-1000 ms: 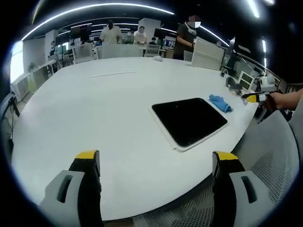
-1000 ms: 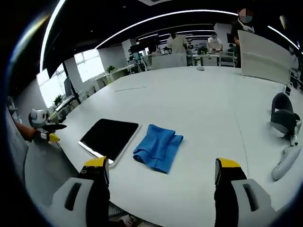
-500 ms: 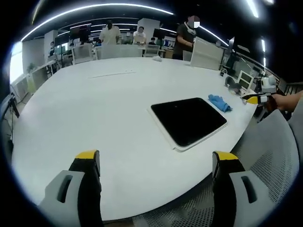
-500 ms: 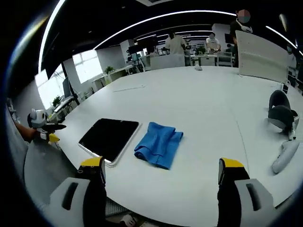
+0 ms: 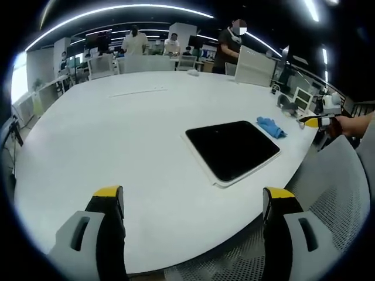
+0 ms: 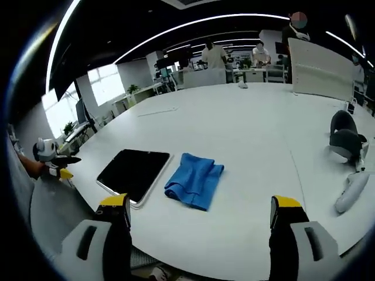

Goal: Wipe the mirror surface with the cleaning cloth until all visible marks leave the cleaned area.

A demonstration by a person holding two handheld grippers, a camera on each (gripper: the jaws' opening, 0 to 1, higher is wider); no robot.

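Mirror and blue cleaning cloth lay flat, just beside each other, on the white table, near its edge. Left gripper and right gripper hovered short of them, jaws spread wide, grasping nothing.

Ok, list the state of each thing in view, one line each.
Mirror: flat on the table, dark face up, untouched.
Cloth: crumpled, lying beside the mirror, not held.
Left gripper: open, empty, above the table edge.
Right gripper: open, empty, short of the cloth.
Table: white, bare around the mirror.
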